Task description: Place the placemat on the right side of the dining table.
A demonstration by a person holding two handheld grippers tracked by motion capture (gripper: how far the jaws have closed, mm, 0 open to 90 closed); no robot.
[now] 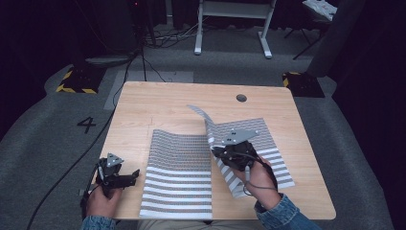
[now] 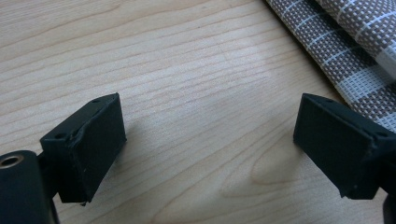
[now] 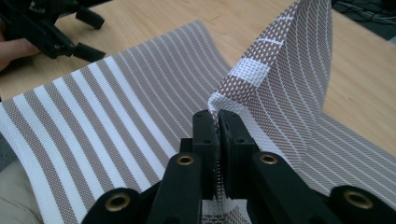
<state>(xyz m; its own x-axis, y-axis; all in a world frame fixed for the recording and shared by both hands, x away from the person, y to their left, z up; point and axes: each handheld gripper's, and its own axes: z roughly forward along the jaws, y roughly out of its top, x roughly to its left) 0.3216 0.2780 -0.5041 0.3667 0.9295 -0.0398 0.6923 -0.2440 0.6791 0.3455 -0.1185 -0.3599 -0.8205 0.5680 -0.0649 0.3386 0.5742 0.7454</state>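
My right gripper (image 3: 218, 122) is clamped on the near edge of the right-hand striped woven mat (image 1: 249, 139), jaws closed flat with the weave pinched between them; the lifted portion stands up and curls back over the part of that mat lying on the bench (image 1: 143, 103). In my judgement the step in hand is folding or turning this mat, so the pinch should stay deep and the lift slow, keeping the fold line parallel to the stripes. A second striped mat (image 1: 179, 172) lies flat just beside it. My left gripper (image 1: 125, 179) rests on bare wood beside that mat, jaws wide apart and empty.
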